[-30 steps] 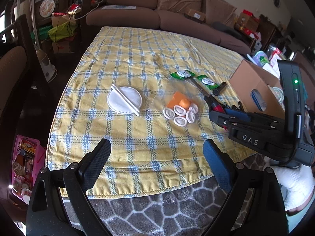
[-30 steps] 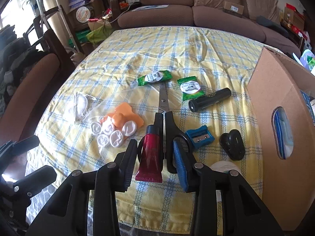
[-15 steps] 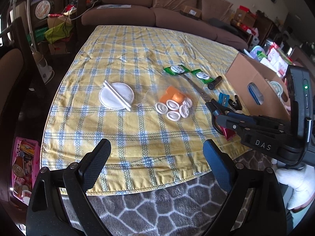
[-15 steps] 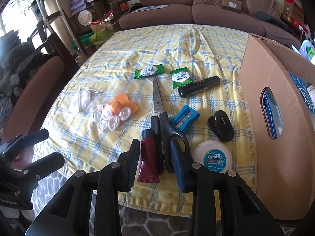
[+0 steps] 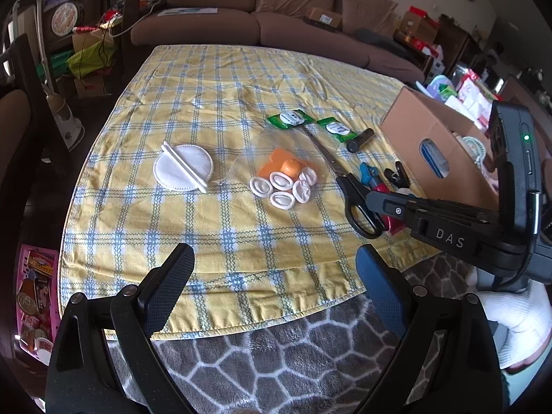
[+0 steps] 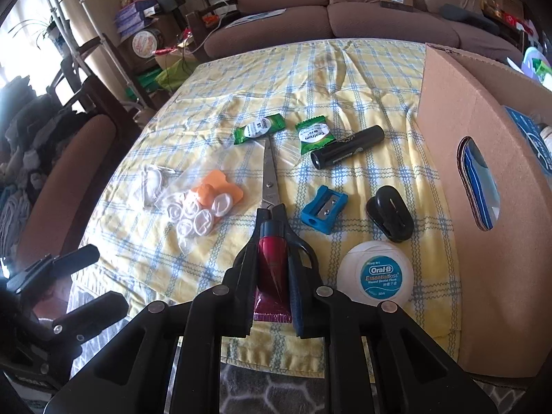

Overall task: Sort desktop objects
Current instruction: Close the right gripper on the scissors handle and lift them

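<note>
One change to log: the right gripper has just been closing, and its jaws are now clamped on the small red tube, which a second ago lay loose between spread fingers. The tube sits at the near edge of the table, capped end pointing away, crimped tail toward the camera, and pressed against the black handles of the scissors that run from it toward the far side. From the right wrist view I cannot tell whether a scissor handle is also caught against the right-hand pad; the loop lies very close to it.

Left gripper: jaws spread wide, nothing between them, hanging over the near table edge and the rug, well apart from the cotton pad and the bag of white rolls.

Unsorted on the cloth: two green sachets, black cylinder, blue sharpener, black clip, floss case. Cardboard box stands just right of them, open at the top.

Judgement: grasp phase looks complete, so the tube is likely the current item for sorting; lift and carry to the box probably follow. Risk: scissors dragging along on lift.
</note>
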The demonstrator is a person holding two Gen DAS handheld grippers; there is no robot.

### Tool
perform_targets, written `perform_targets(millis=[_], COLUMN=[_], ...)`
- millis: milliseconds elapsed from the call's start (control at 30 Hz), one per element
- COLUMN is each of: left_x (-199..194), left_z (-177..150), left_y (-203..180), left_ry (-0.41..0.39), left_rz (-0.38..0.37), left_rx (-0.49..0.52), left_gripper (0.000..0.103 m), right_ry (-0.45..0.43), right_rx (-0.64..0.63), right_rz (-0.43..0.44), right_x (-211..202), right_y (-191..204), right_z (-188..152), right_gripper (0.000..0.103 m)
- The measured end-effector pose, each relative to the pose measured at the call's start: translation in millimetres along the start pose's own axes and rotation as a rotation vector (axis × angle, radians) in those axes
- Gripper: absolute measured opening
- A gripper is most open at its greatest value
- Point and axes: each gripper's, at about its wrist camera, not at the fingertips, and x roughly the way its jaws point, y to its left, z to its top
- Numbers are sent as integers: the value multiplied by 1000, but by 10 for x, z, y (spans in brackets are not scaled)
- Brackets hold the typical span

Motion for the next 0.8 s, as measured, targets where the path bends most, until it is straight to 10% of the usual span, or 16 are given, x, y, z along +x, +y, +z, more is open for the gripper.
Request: perform_targets(millis=[533,800], left_x=[-49,-42], left_z=[19,16], left_y=[135,142], left_ry=[4,8], left_rz=[-14,-13], left_rx=[-64,-65], left_gripper=[94,94], right_ry=[26,16], right_rx=[-69,-36], right_rz=[77,47], right_x=[130,62], right_y=[370,307], right_z=[304,259], right_gripper=[16,33])
